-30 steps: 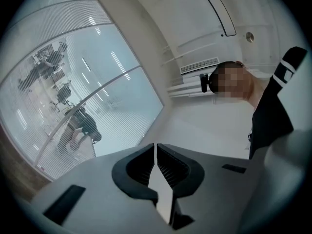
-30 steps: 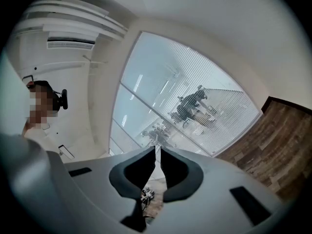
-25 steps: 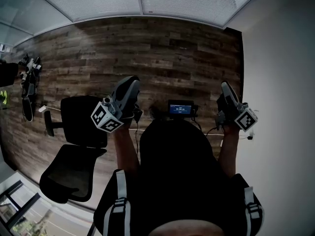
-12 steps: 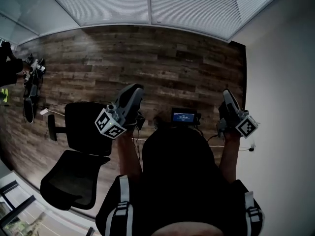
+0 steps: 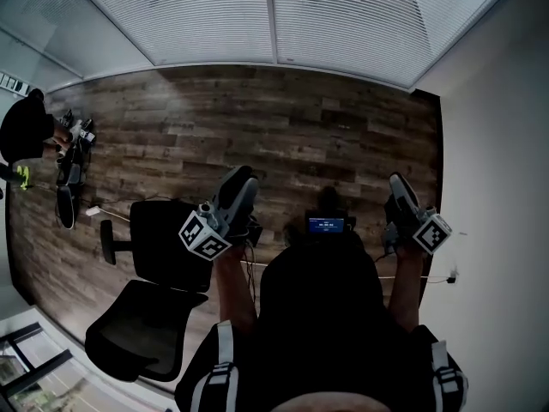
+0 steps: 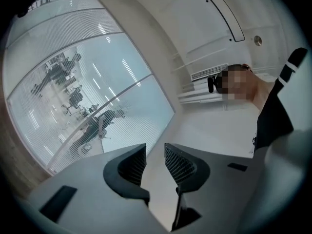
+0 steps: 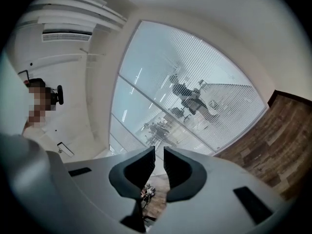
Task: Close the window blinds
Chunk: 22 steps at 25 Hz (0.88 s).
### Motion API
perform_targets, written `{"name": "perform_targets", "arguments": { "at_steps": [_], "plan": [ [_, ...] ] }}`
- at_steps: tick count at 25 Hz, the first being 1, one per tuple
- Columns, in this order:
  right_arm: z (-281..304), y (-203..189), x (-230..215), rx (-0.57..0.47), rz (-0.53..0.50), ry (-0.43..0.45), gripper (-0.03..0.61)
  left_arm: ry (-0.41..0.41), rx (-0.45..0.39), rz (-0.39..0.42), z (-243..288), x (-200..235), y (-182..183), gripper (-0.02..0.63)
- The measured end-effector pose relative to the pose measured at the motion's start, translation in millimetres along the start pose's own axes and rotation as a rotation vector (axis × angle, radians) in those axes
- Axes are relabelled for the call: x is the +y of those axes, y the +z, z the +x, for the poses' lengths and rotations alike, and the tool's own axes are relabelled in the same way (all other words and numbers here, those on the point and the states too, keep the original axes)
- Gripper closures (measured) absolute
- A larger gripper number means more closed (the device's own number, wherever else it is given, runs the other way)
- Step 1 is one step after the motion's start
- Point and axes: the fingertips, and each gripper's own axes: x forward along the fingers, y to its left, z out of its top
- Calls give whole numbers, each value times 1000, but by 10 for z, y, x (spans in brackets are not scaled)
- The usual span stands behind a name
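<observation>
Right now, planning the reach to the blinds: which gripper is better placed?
Left, probably: the left gripper is opening its jaws, nothing between them, ready to grasp. The right gripper is shut and empty. Both hang short of the blinds.

matt wood-plank floor (image 5: 300, 118), smooth white slatted blinds (image 5: 343, 15).

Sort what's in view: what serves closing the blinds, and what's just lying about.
For the job:
window blinds
left tool, jaws opening, nothing between them
right tool, shut, empty

Lying about:
black office chair
loose gear at far left
</observation>
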Motion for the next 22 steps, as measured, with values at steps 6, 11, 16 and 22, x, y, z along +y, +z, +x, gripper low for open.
{"name": "perform_targets", "arguments": {
  "at_steps": [6,11,16,22],
  "plan": [
    [530,221,-234,14,6,61,538,64,38,25,406,386,3,435],
    [1222,729,-592,6,8,108,537,129,45,58,1003,867,118,370],
    [1705,1466,-924,-24,-16,135,385,140,33,98,1794,1196,232,365],
    [1873,2267,-1377,-84,-82,137,363,142,55,117,2642,1483,95,365]
  ]
}}
